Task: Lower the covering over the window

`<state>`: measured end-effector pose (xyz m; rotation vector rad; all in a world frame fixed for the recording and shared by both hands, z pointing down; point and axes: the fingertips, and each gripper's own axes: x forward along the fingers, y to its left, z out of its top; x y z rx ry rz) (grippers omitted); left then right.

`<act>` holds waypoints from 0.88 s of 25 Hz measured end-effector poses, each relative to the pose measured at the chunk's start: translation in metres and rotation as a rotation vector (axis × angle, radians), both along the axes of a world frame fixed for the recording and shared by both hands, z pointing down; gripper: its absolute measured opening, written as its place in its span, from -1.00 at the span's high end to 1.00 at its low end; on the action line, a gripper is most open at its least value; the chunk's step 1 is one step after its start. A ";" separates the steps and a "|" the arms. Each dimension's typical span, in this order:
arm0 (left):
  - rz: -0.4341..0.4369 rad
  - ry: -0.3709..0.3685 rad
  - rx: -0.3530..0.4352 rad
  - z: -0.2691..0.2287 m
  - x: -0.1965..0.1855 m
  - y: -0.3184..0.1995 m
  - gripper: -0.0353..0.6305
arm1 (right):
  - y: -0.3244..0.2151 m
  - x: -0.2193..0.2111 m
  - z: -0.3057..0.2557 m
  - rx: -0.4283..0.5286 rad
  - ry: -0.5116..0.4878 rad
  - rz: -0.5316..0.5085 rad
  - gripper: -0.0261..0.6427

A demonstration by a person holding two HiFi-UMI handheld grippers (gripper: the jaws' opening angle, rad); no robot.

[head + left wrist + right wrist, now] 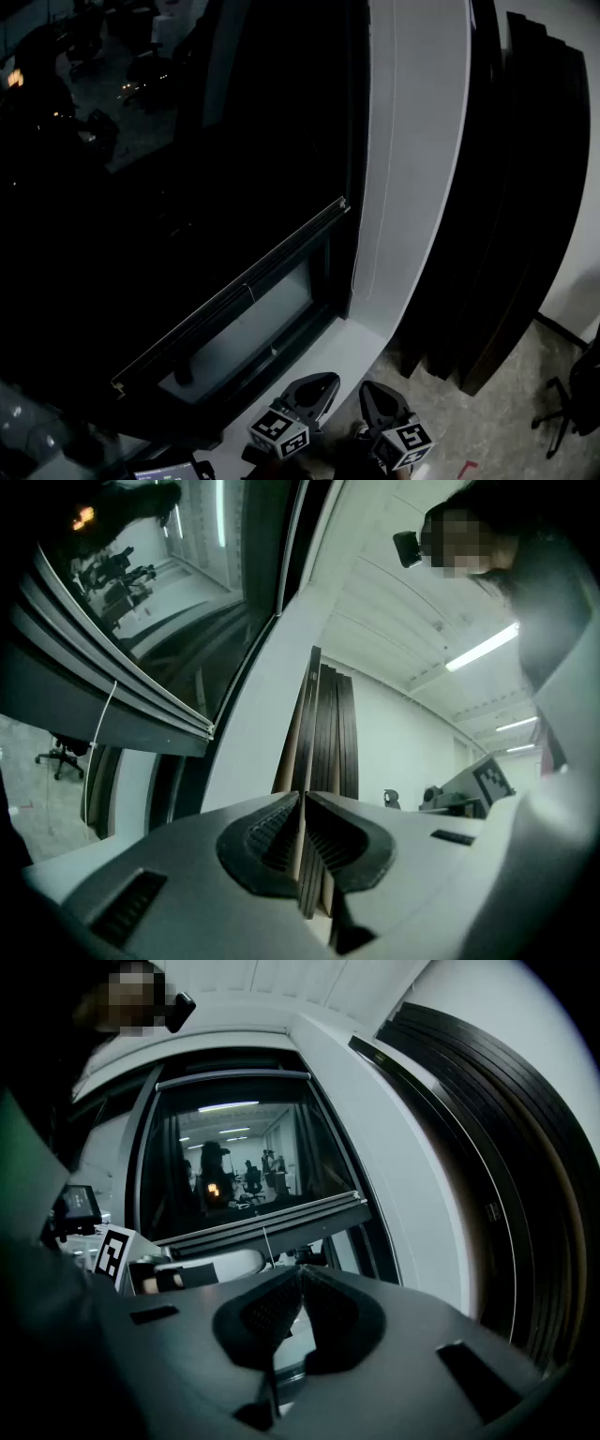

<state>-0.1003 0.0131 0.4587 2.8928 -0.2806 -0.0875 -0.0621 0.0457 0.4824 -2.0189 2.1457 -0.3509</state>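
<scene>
The window covering is a dark blind [187,187] hanging low over the window. Its bottom rail [234,291] runs slantwise, and a strip of pane [248,328] shows beneath it. The rail also shows in the left gripper view [112,705] and in the right gripper view [272,1222]. A thin pull cord [101,728] hangs loose from the rail. Both grippers are low by the sill, apart from the blind. My left gripper [317,386] [302,796] is shut with nothing in it. My right gripper [377,396] [300,1271] is shut too, and I see nothing held.
A white wall column [412,169] stands right of the window, above a white sill [347,349]. Several tall dark panels [511,225] lean against the wall at the right. An office chair [574,405] stands on the speckled floor. A small lit screen [167,471] lies at the lower left.
</scene>
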 end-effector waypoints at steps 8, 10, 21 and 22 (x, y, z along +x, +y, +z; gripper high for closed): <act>-0.088 -0.001 0.006 -0.007 0.093 -0.049 0.87 | -0.048 0.098 -0.016 -0.026 0.172 -0.096 0.91; -0.114 0.001 0.022 -0.010 0.113 -0.062 0.87 | -0.063 0.124 -0.023 -0.017 0.176 -0.105 0.91; -0.193 -0.039 0.091 -0.028 0.175 -0.113 0.87 | -0.172 0.210 -0.072 0.060 0.317 -0.194 0.91; -0.184 -0.044 0.098 -0.027 0.178 -0.116 0.87 | -0.186 0.216 -0.076 0.072 0.331 -0.186 0.91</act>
